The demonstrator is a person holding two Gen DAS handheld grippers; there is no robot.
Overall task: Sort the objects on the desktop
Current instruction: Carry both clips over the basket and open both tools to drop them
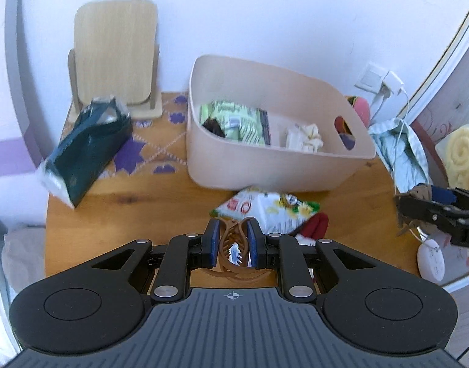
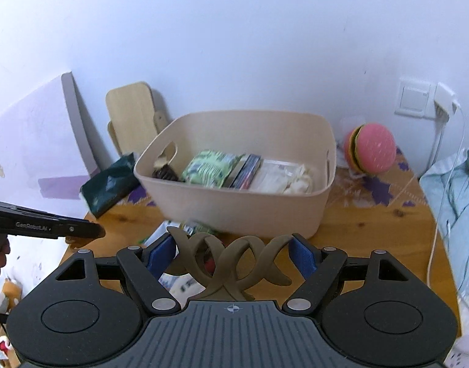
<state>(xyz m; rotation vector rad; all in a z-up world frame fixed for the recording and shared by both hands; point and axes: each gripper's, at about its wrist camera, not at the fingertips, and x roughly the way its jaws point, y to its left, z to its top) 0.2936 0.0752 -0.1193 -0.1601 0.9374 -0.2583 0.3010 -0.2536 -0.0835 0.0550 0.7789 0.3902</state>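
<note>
My left gripper point(image 1: 233, 234) is shut on a light brown hair claw clip point(image 1: 233, 250), held above the wooden table point(image 1: 127, 214) in front of the beige bin point(image 1: 265, 165). My right gripper point(image 2: 233, 253) is shut on a darker olive-brown hair claw clip point(image 2: 231, 262), also in front of the bin point(image 2: 234, 202). The bin holds a green snack packet point(image 2: 210, 168), a dark flat pack point(image 2: 248, 171) and white wrapped items point(image 2: 283, 178). A white and green snack bag point(image 1: 265, 208) lies on the table under my left gripper. The right gripper shows at the left wrist view's right edge point(image 1: 418, 207).
A dark green tissue pack point(image 1: 87, 150) lies at the left, a wooden stand point(image 1: 115, 58) behind it. A pink burger toy point(image 2: 372, 148) sits right of the bin. Light blue cloth point(image 2: 458, 190), a white cable point(image 2: 433, 245) and a wall socket point(image 2: 418, 98) are at the right.
</note>
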